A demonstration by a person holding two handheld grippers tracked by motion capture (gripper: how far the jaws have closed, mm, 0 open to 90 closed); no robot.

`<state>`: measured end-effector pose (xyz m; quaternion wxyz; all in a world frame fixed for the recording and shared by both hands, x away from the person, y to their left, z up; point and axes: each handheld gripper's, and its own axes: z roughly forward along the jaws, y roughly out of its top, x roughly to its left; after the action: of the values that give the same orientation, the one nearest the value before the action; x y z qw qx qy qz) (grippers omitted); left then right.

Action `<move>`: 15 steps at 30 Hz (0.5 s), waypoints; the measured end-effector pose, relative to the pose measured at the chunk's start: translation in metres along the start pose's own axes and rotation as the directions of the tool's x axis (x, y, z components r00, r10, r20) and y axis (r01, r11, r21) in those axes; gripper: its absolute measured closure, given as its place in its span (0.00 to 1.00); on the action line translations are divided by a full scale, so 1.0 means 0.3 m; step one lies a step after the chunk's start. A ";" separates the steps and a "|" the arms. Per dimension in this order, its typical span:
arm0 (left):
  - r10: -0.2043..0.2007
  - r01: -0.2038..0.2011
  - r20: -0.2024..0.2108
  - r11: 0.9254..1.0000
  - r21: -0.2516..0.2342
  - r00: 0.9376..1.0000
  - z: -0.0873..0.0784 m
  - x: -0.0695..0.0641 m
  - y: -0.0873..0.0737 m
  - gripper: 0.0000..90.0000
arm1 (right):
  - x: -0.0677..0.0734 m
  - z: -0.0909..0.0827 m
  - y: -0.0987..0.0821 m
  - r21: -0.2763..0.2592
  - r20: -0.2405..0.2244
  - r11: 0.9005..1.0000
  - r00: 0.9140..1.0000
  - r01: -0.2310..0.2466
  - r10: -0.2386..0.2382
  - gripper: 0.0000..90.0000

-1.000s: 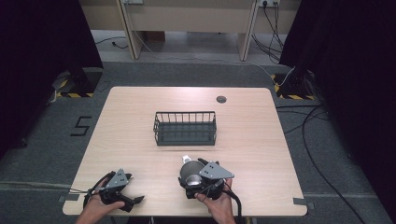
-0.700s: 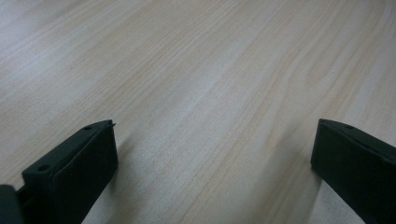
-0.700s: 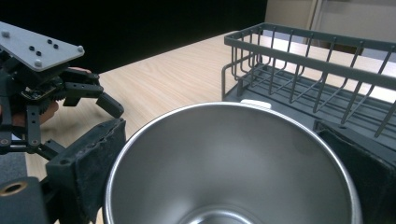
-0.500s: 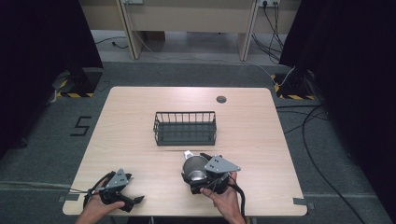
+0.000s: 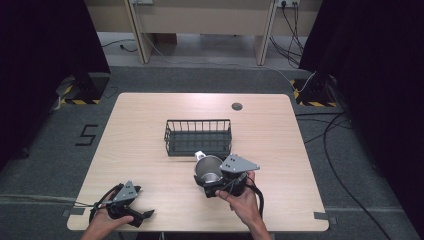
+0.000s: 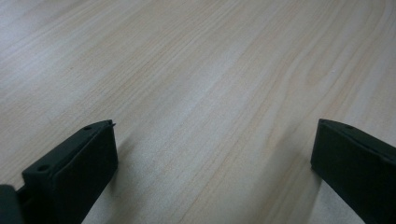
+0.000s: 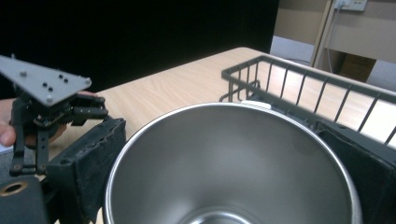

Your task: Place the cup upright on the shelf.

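A shiny steel cup (image 5: 209, 169) is held just above the table, its mouth tipped up and toward the left, with my right gripper (image 5: 214, 181) shut on it. In the right gripper view the cup (image 7: 224, 154) sits between the two black pads (image 7: 88, 158), one on each side of its wall. A dark wire basket (image 5: 198, 136) stands at the table's middle, just beyond the cup, and shows again as the basket (image 7: 299, 88). My left gripper (image 5: 131, 206) rests near the front left edge, jaws open over bare wood (image 6: 196, 70).
The wooden table (image 5: 300, 165) has a round cable hole (image 5: 236, 106) at the back right. My left gripper (image 7: 46, 102) shows far off in the right gripper view. Cables trail on the floor at the right.
My right gripper has lifted the cup a little and carried it away from the front edge toward the basket. The left gripper has stayed put.
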<state>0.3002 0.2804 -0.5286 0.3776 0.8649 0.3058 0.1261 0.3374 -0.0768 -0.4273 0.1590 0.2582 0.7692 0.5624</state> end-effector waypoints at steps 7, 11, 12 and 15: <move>0.002 -0.002 -0.002 1.000 0.001 1.000 0.000 0.000 0.000 0.00 | -0.025 0.007 0.065 0.001 -0.004 1.000 1.000 0.015 -0.015 0.07; -0.001 0.001 -0.001 1.000 -0.002 1.000 0.000 0.000 0.000 0.00 | -0.032 0.012 0.101 -0.004 -0.012 1.000 1.000 0.019 -0.020 0.07; -0.001 0.001 0.000 1.000 -0.001 1.000 0.000 0.000 0.000 0.00 | -0.035 0.013 0.111 -0.008 -0.015 1.000 1.000 0.023 -0.023 0.07; -0.002 0.002 -0.002 1.000 -0.003 1.000 0.001 -0.001 0.000 0.00 | -0.042 0.019 0.141 -0.008 -0.022 1.000 0.999 0.024 -0.024 0.07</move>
<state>0.3002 0.2802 -0.5286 0.3787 0.8639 0.3068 0.1268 0.3598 -0.0697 -0.3897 0.1584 0.2423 0.7719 0.5660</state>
